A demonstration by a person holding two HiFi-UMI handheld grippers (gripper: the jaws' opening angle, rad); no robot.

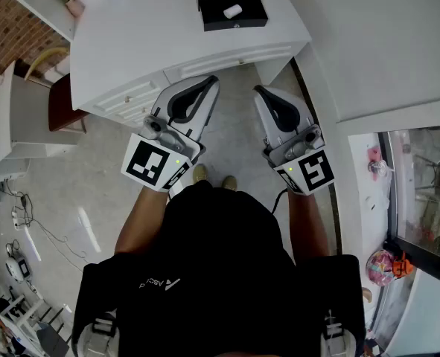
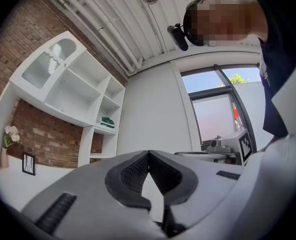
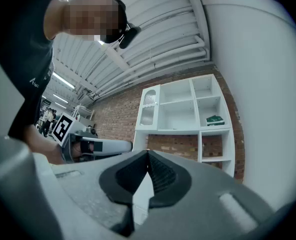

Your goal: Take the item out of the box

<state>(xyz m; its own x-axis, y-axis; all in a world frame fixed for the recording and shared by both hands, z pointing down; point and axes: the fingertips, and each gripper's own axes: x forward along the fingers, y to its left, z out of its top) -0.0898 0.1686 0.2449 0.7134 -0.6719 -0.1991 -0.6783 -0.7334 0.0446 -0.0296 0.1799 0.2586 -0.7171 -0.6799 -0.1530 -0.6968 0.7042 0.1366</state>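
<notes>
- Left tool: jaws pressed together with nothing between them. It points toward 1 o'clock, tip near the table's front.
- Right tool: jaws pressed together, empty. It points toward 11 o'clock and sits at 3 o'clock of the left tool, apart from it.
- Table: white, at 12 o'clock of both tools.
- Box: black and open, on the table at 12 o'clock of the tools, well apart from them.
- Item: small and white, lying inside the box.
- Shelf: white, against a brick wall, at 10 o'clock in the left gripper view.
</notes>
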